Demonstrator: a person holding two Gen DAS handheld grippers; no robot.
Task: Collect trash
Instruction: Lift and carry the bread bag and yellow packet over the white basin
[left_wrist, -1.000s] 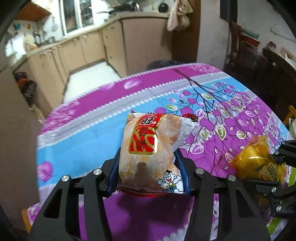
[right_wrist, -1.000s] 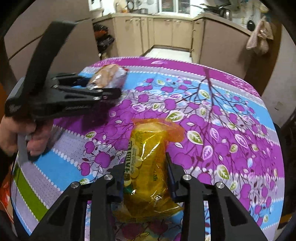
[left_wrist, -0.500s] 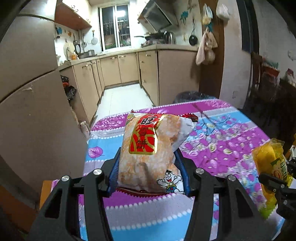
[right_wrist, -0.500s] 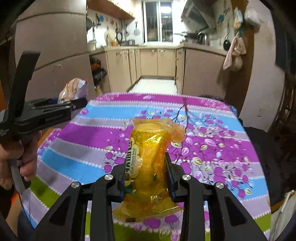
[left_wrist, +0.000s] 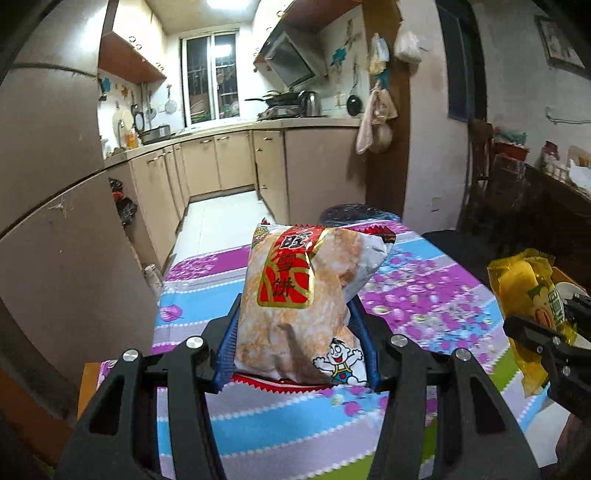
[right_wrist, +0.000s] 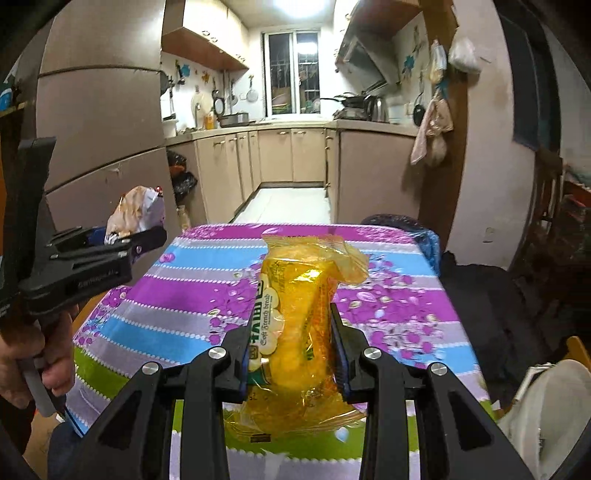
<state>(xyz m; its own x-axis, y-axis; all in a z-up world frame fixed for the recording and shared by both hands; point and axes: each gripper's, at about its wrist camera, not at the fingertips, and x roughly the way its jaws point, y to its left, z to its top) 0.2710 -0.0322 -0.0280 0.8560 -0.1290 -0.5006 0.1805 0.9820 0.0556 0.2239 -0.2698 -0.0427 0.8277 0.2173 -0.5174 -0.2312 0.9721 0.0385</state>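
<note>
Both grippers have risen since a second ago, so the kitchen now fills each view. Left gripper (left_wrist: 299, 339) pinches the rice cracker packet (left_wrist: 303, 306) above the floral tablecloth (left_wrist: 424, 295); at 3 o'clock, the right gripper (right_wrist: 291, 354) clamps the yellow bread wrapper (right_wrist: 295, 317), seemingly clear of the table.

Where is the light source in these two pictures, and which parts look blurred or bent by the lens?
Left wrist view: ceiling lamp glares at the top; the tablecloth is smeared, the rice cracker packet sharp. Right wrist view: same lamp blown out; the yellow bread wrapper shines; the fridge edges curve.
</note>
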